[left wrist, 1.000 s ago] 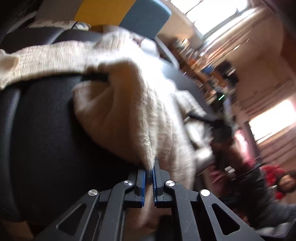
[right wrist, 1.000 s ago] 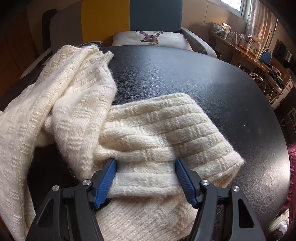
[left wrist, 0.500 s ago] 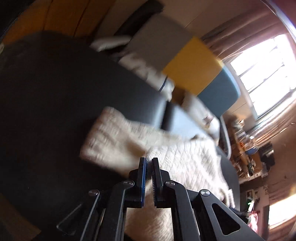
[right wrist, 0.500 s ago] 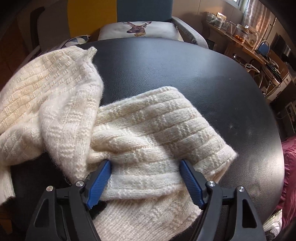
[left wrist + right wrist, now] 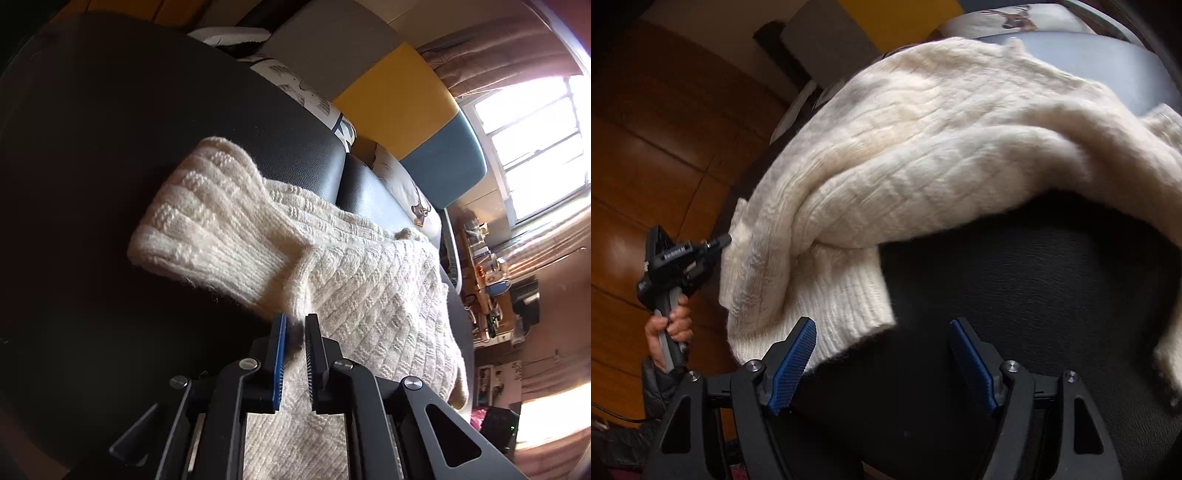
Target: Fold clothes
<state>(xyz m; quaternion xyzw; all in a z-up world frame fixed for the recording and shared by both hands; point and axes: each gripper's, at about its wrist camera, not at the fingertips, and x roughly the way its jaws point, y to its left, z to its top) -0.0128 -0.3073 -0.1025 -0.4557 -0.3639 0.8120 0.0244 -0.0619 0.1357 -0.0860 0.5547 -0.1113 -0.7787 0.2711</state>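
A cream knit sweater (image 5: 369, 295) lies bunched on the black leather table (image 5: 92, 147), one ribbed sleeve cuff (image 5: 199, 225) stretched out to the left. My left gripper (image 5: 294, 328) is shut on the sweater's edge, knit running back between its jaws. The right wrist view shows the sweater (image 5: 942, 140) heaped across the table (image 5: 1034, 314), its ribbed hem (image 5: 849, 306) just ahead of my left fingertip. My right gripper (image 5: 884, 354) stands open over bare table, holding nothing. The left gripper (image 5: 676, 258) appears there too, held by a hand (image 5: 670, 325), its tip at the sweater's left edge.
Behind the table stand chairs with grey, yellow (image 5: 399, 99) and blue backs, and a deer-print cushion (image 5: 1015, 18). A wooden wall (image 5: 646, 129) rises to the left. A bright window (image 5: 535, 140) and a cluttered shelf (image 5: 487, 266) are at the right.
My right gripper has drawn back off the folded sleeve it straddled and swung left, still open. My left gripper has carried the sweater's edge out to the table's left side.
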